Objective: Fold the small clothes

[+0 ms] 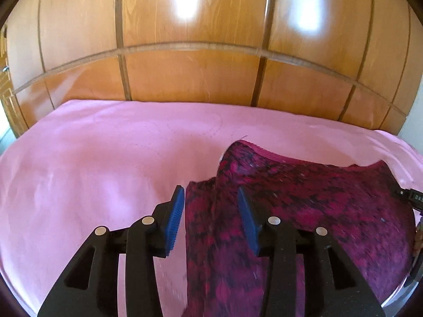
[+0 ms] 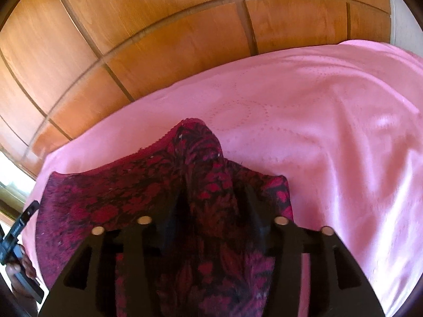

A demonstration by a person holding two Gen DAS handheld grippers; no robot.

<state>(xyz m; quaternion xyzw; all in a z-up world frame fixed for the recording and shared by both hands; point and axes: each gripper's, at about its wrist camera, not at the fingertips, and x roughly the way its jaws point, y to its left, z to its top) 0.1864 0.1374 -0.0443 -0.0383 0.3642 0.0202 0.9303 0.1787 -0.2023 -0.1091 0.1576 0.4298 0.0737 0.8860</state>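
Pink sheet: we see a soft pink sheet (image 1: 92, 158) spread flat over the bed, with faint dotted lines sewn into it.
Wood wall: behind the bed stands a shiny brown wood wall (image 1: 190, 74) cut into big squares, and light spots glow on it.
Our cloth: the small cloth (image 1: 304, 211) is dark red and black with a leafy pattern. It lies on the pink sheet, and one part is humped up like a little hill. Its far edge has a thin pink trim.
Our left gripper: the left gripper (image 1: 210, 219) has blue pads (image 1: 175, 219) on black fingers. The fingers are spread apart. A raised fold of the cloth sits in the gap between them, but the pads are not pressing on it.
Our right gripper: the right gripper (image 2: 211, 211) points at the cloth (image 2: 132, 198) too. Its fingers are spread wide, and the cloth hump rises up between them. The pads look dark here, so we cannot tell if they touch the cloth.
Side by side: in the right view, our left gripper's black body (image 2: 15, 237) shows at the far left edge, beside the cloth.
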